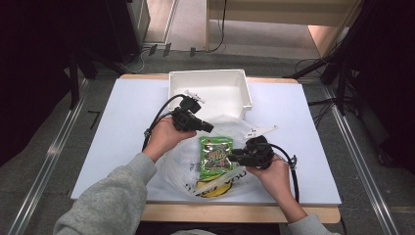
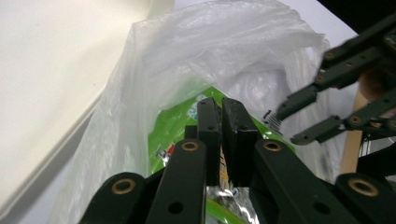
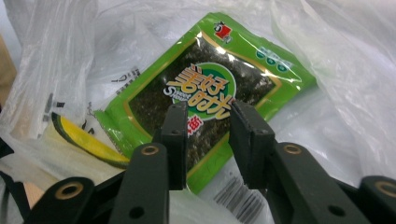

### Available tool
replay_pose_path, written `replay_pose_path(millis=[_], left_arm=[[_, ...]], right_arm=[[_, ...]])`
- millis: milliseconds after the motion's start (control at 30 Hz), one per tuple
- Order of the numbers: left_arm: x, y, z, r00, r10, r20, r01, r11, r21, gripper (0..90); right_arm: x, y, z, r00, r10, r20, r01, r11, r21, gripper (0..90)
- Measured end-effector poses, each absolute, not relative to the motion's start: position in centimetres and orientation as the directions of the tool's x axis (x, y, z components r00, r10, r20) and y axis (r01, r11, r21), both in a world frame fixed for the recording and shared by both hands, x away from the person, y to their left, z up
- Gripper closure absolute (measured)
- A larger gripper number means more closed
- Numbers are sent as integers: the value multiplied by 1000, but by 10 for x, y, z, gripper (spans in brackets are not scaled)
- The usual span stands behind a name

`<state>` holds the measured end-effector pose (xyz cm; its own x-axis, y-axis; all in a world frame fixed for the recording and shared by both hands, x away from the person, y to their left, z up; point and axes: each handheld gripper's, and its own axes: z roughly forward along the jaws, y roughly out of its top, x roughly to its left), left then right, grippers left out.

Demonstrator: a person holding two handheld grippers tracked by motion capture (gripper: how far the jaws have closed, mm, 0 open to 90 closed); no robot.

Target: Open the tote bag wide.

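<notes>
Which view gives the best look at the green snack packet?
The right gripper view: the green snack packet lies face up, label readable. The high view shows it small on the plastic bag; the left gripper view shows it partly behind black fingers.

Green snack packet (image 1: 216, 157) — flat on clear plastic bag (image 1: 183, 164).

— What stands around my table (image 1: 303, 147)?

— Its top is white, with a bare wooden edge along the side nearest me. It rests on a grey floor (image 1: 44, 147), and a metal rail (image 1: 46, 166) runs along the floor on each side of it.

— And beyond the far edge?

— Pale wooden furniture (image 1: 284, 14) sits at the back, with warm light on the boards beside it. Black cables (image 1: 313, 63) trail over the grey floor there.

— The sides?

— Dark on both. I make out black stand legs (image 1: 73, 73) at the left and more at the right.
</notes>
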<state>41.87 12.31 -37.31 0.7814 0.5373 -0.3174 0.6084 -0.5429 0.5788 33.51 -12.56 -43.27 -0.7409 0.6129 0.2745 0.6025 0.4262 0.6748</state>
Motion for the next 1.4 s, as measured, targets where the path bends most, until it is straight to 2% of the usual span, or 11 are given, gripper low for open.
replay_pose_path(millis=[100, 267, 733, 1400], left_arm=[[427, 117, -379, 787, 531, -315, 602, -547, 582, 893], [435, 103, -390, 795, 522, -310, 596, -574, 562, 900], [455, 97, -436, 745, 585, -322, 653, -535, 536, 900], [457, 93, -448, 743, 601, -296, 648, -534, 543, 900]], right_arm=[[333, -128, -433, -738, 614, 279, 606, 422, 674, 753], [331, -130, -437, -728, 619, 293, 626, 427, 653, 884], [328, -129, -446, -727, 623, 287, 633, 448, 631, 899], [292, -142, -458, -717, 631, 295, 652, 460, 603, 900]])
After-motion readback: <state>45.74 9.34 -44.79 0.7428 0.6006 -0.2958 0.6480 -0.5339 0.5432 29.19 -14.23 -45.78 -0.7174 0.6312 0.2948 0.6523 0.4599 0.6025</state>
